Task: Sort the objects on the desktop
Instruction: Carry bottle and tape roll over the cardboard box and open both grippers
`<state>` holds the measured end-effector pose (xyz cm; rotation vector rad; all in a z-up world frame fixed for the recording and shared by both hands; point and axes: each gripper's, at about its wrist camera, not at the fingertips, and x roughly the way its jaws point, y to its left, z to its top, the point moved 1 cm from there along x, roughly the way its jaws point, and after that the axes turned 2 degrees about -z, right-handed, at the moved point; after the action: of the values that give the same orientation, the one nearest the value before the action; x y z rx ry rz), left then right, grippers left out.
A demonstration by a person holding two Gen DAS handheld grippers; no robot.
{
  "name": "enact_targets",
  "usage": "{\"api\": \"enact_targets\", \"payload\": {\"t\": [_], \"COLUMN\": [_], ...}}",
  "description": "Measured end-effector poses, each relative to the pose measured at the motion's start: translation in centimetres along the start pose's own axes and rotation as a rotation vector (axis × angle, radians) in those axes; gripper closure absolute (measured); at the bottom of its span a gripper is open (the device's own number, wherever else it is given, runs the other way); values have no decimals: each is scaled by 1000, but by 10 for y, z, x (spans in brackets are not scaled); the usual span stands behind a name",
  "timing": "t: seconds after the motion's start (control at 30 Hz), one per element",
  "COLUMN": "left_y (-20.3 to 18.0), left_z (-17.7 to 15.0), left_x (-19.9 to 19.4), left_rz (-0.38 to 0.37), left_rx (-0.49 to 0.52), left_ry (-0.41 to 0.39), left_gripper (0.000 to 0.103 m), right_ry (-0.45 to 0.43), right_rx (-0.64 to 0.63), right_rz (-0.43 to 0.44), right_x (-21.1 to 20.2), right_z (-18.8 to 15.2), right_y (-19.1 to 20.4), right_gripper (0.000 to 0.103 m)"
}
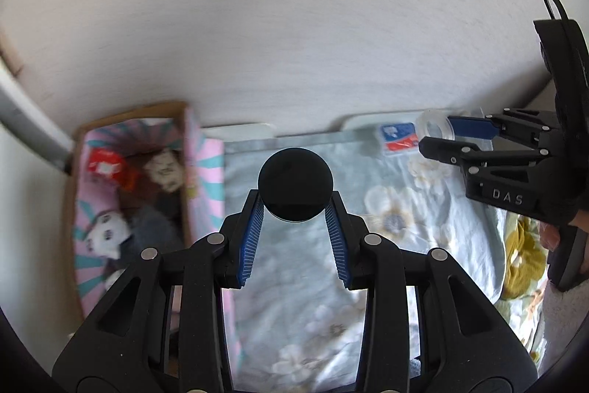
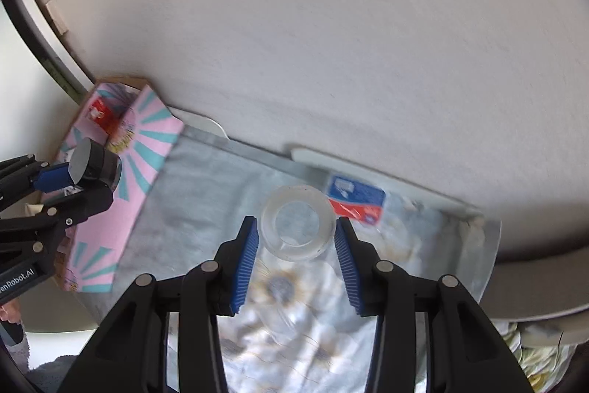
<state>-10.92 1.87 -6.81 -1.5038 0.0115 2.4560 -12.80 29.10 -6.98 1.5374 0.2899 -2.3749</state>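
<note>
Left gripper (image 1: 295, 205) clamps black puck (image 1: 295, 184), right gripper (image 2: 297, 232) clamps clear tape roll (image 2: 297, 221); keep both squeezes firm, release over pink box (image 1: 206, 153).

Ribbed blue rubbery pads are seen on the matt black plastic fingers (image 1: 257, 231) of the left gripper (image 1: 295, 209), with bright metal pins at the joints. A smooth, matt black cylinder (image 1: 295, 189) is held there. A translucent, cloudy plastic tape roll (image 2: 297, 227) sits in the right gripper (image 2: 296, 238). A soft, wrinkled floral cloth (image 2: 206, 201) and a printed cardboard box (image 1: 206, 168) are shown before a rough, matt wall (image 1: 294, 24).
</note>
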Motion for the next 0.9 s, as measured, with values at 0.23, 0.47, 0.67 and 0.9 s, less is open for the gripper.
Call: {"api": "enact_targets", "payload": {"t": [0.23,0.47,0.67,0.9], "left_y": [57,103,133,145], "left_z": [-14,-38,-73,-105], "left_x": [-25,-39,-34,-18], "left_rz": [57,102,125,112], "left_rx": [-106,-210,-298,-381], "left_ry": [-20,-25,4,43], "left_gripper": [71,71,71,71], "right_ry": [-22,-32,-13,49], "right_rx": [-107,-223,-323,-452], "right_rz": [56,111,172,234], "right_x": [4,6,19,41], "right_z": [33,51,62,61], "right_y": [54,116,171,232], "right_gripper": [64,64,64,64]}}
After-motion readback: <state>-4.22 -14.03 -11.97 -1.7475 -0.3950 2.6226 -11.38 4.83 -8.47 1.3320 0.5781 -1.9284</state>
